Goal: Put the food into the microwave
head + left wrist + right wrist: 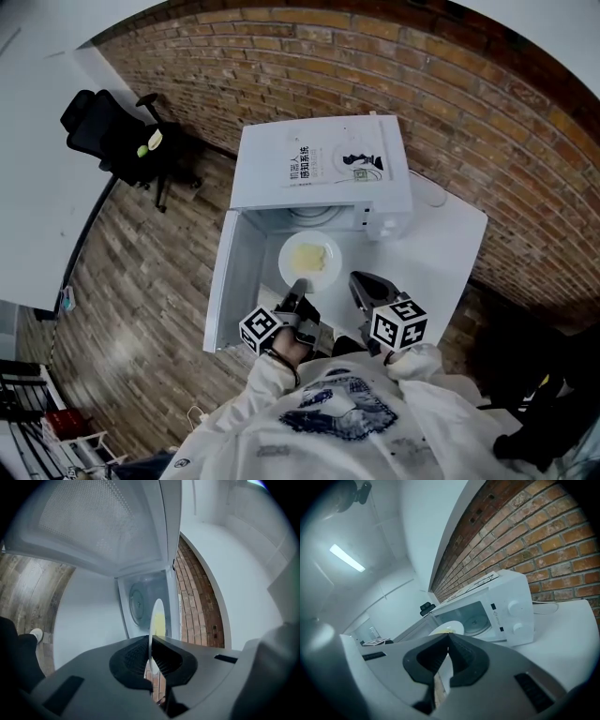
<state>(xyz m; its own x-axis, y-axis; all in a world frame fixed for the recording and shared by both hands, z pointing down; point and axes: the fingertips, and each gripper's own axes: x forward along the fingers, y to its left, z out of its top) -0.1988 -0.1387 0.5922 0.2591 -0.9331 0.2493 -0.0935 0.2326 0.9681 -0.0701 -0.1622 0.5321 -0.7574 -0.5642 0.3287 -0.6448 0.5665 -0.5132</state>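
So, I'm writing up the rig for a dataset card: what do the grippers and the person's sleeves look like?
The left gripper and right gripper are alike: smooth grey moulded bodies with black ribbed pads. Each carries a white cube printed with black square markers. The sleeves are white, part of a long-sleeved top with a blue print.

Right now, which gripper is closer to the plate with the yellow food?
Left. The left gripper is clamped on the near rim of the plate. The right gripper is shut and empty, just beside its right edge.
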